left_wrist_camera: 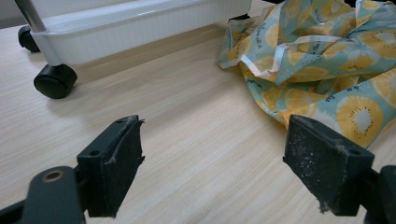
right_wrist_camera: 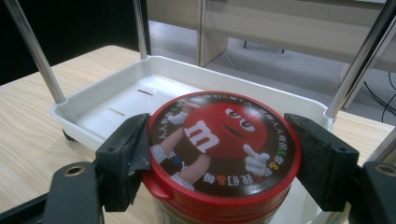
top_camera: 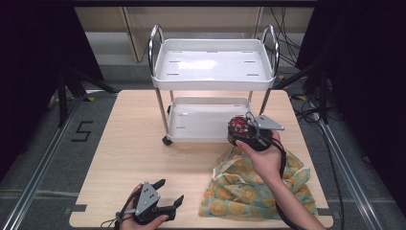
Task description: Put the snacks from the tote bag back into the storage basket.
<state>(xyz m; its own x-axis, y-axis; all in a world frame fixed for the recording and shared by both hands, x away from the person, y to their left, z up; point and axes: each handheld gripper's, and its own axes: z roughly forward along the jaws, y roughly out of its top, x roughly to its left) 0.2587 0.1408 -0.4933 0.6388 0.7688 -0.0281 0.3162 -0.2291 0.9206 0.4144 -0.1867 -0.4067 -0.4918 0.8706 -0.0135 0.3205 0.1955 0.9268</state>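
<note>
A tub with a red M&M's lid (top_camera: pixel 238 126) is held just off the front right corner of the white cart's lower tray (top_camera: pixel 201 137), with my right gripper (top_camera: pixel 242 131) shut on it. In the right gripper view the jaws press both sides of the lid (right_wrist_camera: pixel 224 126), and the lower tray (right_wrist_camera: pixel 130 100) lies behind and below it. My left gripper (top_camera: pixel 171 190) rests low near the table's front edge, open and holding nothing. Between its jaws in the left gripper view (left_wrist_camera: pixel 212 140) there is bare wood. A kiwi-print cloth bag (top_camera: pixel 249 187) lies crumpled at the front right.
The two-tier cart's upper tray (top_camera: pixel 213 84) has nothing in it, and chrome posts stand at its corners. A black caster (left_wrist_camera: pixel 55 80) sits under the lower tray (left_wrist_camera: pixel 140 23). The cloth (left_wrist_camera: pixel 327 56) lies to the right of my left gripper. Cables run on the floor at the right.
</note>
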